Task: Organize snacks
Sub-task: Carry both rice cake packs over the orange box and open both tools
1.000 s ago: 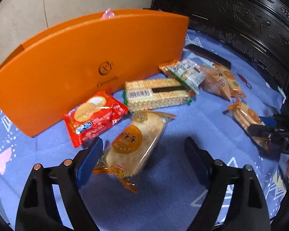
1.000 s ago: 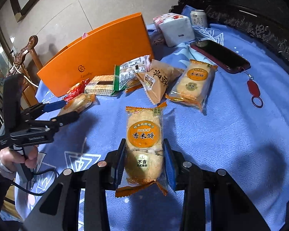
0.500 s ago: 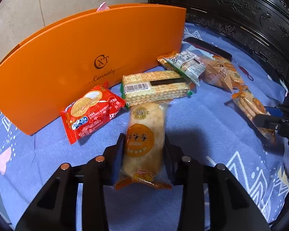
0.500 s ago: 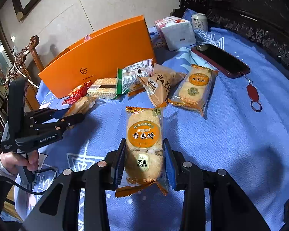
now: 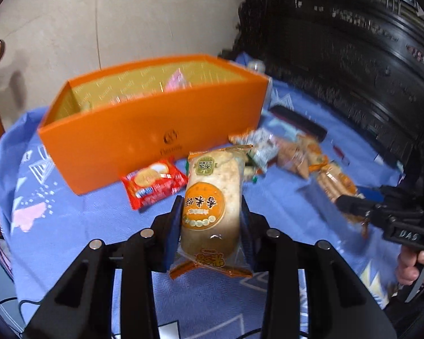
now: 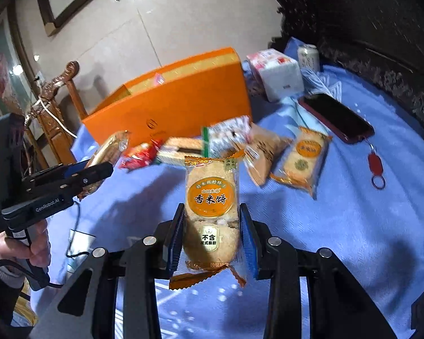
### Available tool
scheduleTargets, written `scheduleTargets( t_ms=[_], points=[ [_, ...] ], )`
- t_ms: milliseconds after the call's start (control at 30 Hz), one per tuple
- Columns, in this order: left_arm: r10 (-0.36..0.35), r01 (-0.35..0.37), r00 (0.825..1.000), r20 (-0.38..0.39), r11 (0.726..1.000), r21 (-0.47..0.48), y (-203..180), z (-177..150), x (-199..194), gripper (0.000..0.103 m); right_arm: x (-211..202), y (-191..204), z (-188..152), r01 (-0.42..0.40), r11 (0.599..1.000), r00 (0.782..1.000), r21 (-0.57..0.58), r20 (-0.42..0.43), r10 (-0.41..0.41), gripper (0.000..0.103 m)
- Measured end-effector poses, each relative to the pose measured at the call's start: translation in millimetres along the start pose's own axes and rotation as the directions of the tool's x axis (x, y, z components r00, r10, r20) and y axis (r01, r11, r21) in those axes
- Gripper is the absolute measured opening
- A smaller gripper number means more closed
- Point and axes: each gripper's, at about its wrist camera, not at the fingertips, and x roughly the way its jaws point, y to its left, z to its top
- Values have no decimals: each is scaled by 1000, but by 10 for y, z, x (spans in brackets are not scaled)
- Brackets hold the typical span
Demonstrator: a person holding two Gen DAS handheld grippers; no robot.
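Both grippers have a snack each right now: the left gripper [image 5: 212, 214] is clamped on a rice cracker pack [image 5: 212, 197] with an orange round label, pads pressing both long sides, and the pack is up off the blue tablecloth [image 5: 282, 214], tilted a bit with its crimped end hanging below the jaws. The right gripper [image 6: 212, 226] is pinching its own rice cracker pack [image 6: 212, 206] the same way, same orange label, also lifted clear of the cloth. You can see each tool from the other camera too, with the left one's pack poking out past its fingers at the left of the right wrist view, and a hand [image 6: 36, 243] on the handle. The orange box [image 5: 155, 124] sits open at the back of the table, with a pink wrapper [image 5: 176, 80] sticking up inside it; what else is inside is too blurry to make out. Just in front of the box lies a red biscuit packet [image 5: 154, 182], and next to it a loose pile of other snacks, including a wafer pack [image 6: 181, 148], a green and white bag [image 6: 226, 135], a brown bag [image 6: 264, 152] and a third rice cracker pack [image 6: 302, 159] lying flat. Off to the right there's a dark phone [image 6: 336, 115] with a red key fob [image 6: 374, 165], and behind that a tissue pack [image 6: 277, 73] and a drinks can [image 6: 308, 56]
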Motion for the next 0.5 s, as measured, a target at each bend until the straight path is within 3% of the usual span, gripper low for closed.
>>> scheduleTargets(
  t_ms=[267,500],
  points=[
    [45,-42,995,92,999,-30,136,371,-444,36,-173,251,395,-56,997,994,-55,87,61,37],
    [96,-82,982,161,992,-95,431,919,-628,36,-231,488,1151,-88,988,973,-128,201,112,37]
  ],
)
